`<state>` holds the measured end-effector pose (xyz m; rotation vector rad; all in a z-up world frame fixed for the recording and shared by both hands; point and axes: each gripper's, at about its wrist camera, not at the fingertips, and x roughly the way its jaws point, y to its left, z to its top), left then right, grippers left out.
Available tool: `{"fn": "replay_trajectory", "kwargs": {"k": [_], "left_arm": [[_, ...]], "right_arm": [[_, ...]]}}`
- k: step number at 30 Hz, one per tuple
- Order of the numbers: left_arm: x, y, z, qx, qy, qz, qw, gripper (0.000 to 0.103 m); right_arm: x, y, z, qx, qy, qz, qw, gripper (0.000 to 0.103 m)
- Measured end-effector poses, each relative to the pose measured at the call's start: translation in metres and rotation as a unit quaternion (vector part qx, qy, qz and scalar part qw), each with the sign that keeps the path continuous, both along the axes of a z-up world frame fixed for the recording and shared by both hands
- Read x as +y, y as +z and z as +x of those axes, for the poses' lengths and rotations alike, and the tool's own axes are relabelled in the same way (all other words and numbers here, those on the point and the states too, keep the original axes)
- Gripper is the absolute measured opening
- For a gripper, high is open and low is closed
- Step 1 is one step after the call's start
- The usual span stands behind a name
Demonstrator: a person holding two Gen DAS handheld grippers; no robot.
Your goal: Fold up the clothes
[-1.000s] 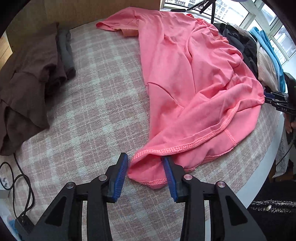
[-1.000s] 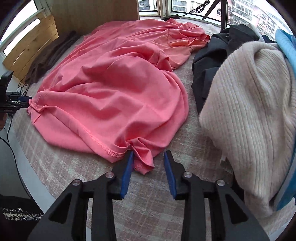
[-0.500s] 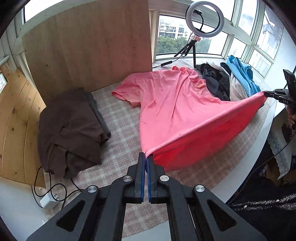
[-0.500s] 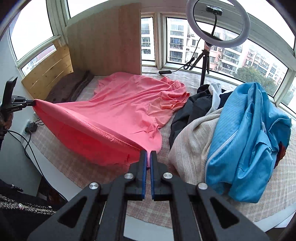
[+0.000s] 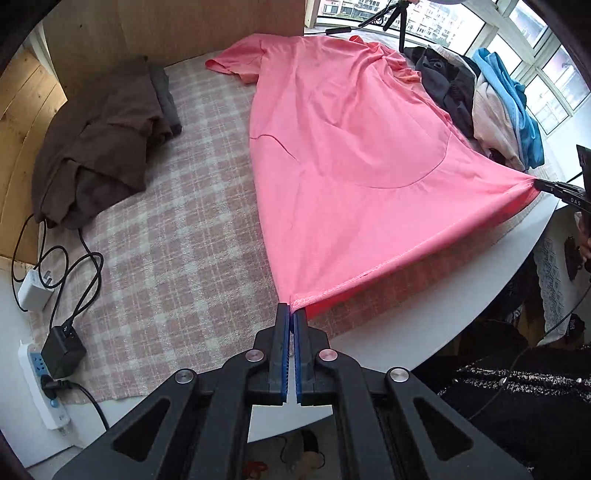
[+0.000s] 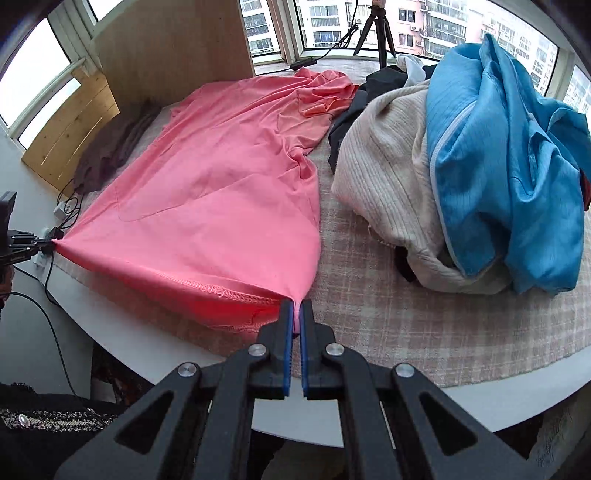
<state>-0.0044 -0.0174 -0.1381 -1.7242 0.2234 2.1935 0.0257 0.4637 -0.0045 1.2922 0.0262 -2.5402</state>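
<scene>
A pink T-shirt [image 5: 351, 147] lies spread on the checked cloth, its hem pulled taut and lifted over the table's near edge. My left gripper [image 5: 291, 314] is shut on the hem's left corner. My right gripper [image 6: 294, 308] is shut on the hem's other corner; in the left wrist view it shows at the far right [image 5: 554, 186]. In the right wrist view the pink T-shirt [image 6: 221, 192] stretches left to the left gripper [image 6: 40, 243]. One sleeve lies flat at the far left; the other is bunched beside the clothes pile.
A brown garment [image 5: 96, 140] lies at the left of the checked cloth [image 5: 177, 240]. A pile of black, cream [image 6: 391, 173] and blue [image 6: 498, 147] clothes sits right of the shirt. Cables, a charger and a power strip [image 5: 40, 387] lie at the left edge. A tripod [image 6: 376, 29] stands behind.
Both grippers closed on the hem corners, lifted them, then drew back and lower toward the table's near edge. The shirt went from crumpled to spread flat and taut.
</scene>
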Motion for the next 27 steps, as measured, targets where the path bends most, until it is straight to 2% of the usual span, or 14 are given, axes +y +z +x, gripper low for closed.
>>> {"fn": "replay_trajectory", "kwargs": {"k": [8, 10, 12, 13, 15, 17, 20, 24, 27], "left_arm": [[0.006, 0.084, 0.027, 0.075, 0.026, -0.016, 0.9967, 0.001], [0.007, 0.088, 0.028, 0.088, 0.022, -0.018, 0.9957, 0.002], [0.014, 0.069, 0.025, 0.077, 0.016, -0.014, 0.9968, 0.002], [0.018, 0.056, 0.024, 0.068, 0.009, -0.012, 0.9976, 0.003], [0.033, 0.021, 0.025, 0.055, -0.018, -0.028, 0.9979, 0.015], [0.046, -0.014, 0.026, 0.042, -0.046, -0.048, 0.9969, 0.023], [0.060, -0.050, 0.022, 0.030, -0.090, -0.067, 0.9932, 0.023], [0.065, -0.065, 0.014, 0.027, -0.134, -0.072, 0.9880, 0.023], [0.069, -0.069, 0.010, 0.015, -0.167, -0.070, 0.9833, 0.022]], "right_arm": [[0.021, -0.017, 0.017, -0.013, -0.003, -0.022, 1.000, 0.003], [0.023, -0.022, 0.017, -0.014, -0.004, -0.016, 1.000, 0.003], [0.024, -0.029, 0.014, -0.015, -0.007, -0.001, 1.000, 0.003], [0.024, -0.042, 0.008, -0.025, -0.008, 0.004, 1.000, 0.003], [0.024, -0.069, -0.002, -0.047, -0.011, 0.015, 0.999, 0.003], [0.025, -0.097, -0.012, -0.071, -0.009, 0.023, 0.997, 0.003], [0.025, -0.126, -0.022, -0.104, -0.012, 0.021, 0.994, 0.003], [0.021, -0.147, -0.029, -0.131, -0.012, 0.025, 0.991, 0.003], [0.015, -0.149, -0.031, -0.134, -0.004, 0.034, 0.990, 0.003]]}}
